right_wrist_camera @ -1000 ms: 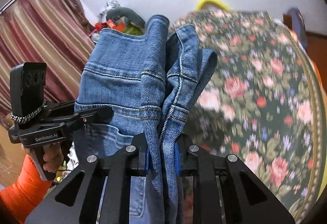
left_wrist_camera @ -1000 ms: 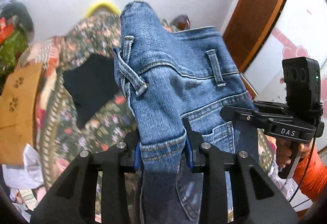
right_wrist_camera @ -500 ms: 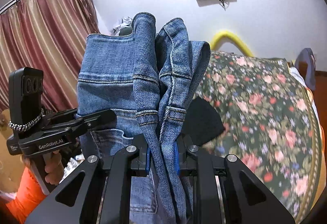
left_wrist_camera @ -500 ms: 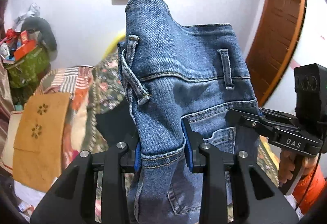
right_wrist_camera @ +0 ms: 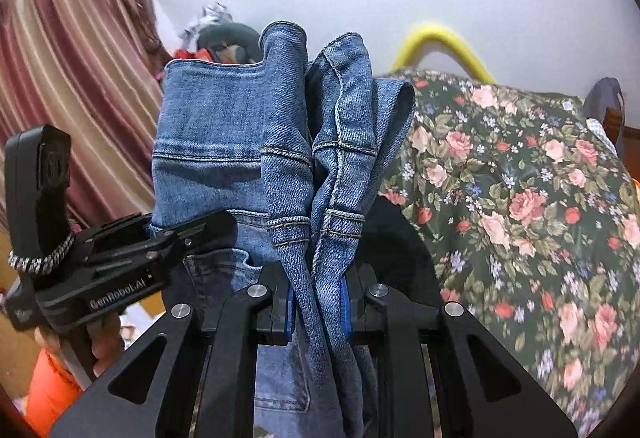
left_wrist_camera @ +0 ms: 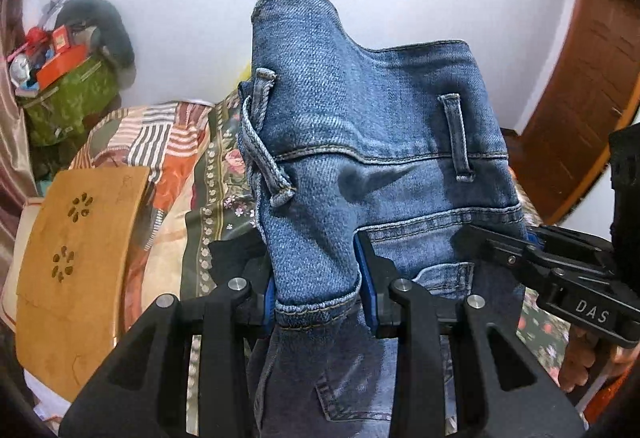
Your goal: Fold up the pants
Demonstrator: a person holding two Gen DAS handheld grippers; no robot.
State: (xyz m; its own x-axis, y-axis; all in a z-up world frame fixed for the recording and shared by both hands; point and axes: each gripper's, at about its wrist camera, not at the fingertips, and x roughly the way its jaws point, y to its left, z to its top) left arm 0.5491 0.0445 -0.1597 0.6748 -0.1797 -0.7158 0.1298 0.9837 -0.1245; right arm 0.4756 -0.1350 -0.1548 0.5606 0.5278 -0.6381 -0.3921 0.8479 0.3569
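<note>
Blue denim pants (left_wrist_camera: 372,142), lifted clear of the bed and hanging by the waistband between the two hand-held grippers; left gripper (left_wrist_camera: 318,302), black with blue pads, clamped on one bunched end of the waistband beside a belt loop (left_wrist_camera: 264,162); right gripper (right_wrist_camera: 318,304), of the same make, clamped on the other end, where several layers of denim (right_wrist_camera: 340,142) are gathered between its jaws. A back pocket (left_wrist_camera: 444,274) faces the left camera, and the waistband between the grips reads as roughly flat, which suggests the garment is already doubled leg on leg, though the legs drop out of view below both cameras and this cannot be confirmed. No cross fold is visible; judged from this, the pants remain to be lowered onto the floral bedspread (right_wrist_camera: 520,198) and folded across their length. A dark cloth (right_wrist_camera: 400,250) lies on the bedspread beneath, and a tan wooden board (left_wrist_camera: 76,262) stands beside the bed
</note>
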